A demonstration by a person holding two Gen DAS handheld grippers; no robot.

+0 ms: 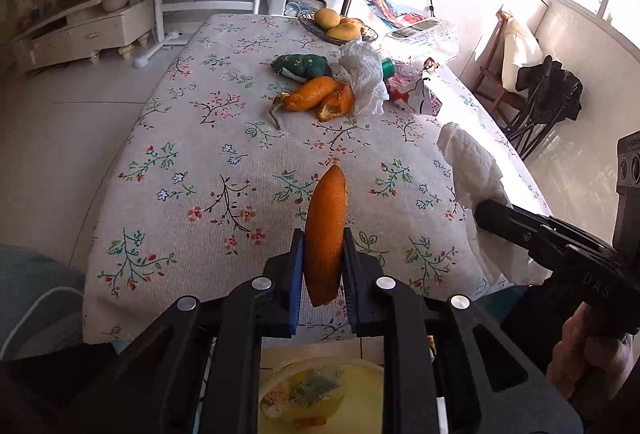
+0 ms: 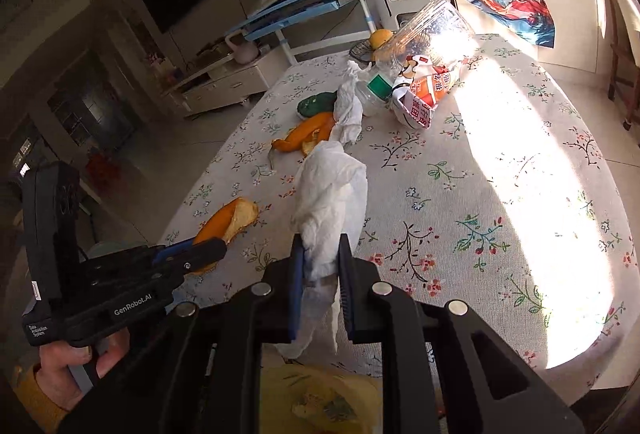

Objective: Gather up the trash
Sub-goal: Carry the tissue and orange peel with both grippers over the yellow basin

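Note:
My left gripper is shut on a long piece of orange peel and holds it above the near edge of the floral table; the peel also shows in the right wrist view. My right gripper is shut on a crumpled white paper towel, seen from the left wrist too. More orange peel and a white crumpled wrapper lie mid-table. A bin with a yellow bag sits below the table edge, under both grippers.
A snack packet, a clear plastic bottle and a clear plastic container lie at the far side. A green pouch and a basket of fruit stand further back. A chair is at the right.

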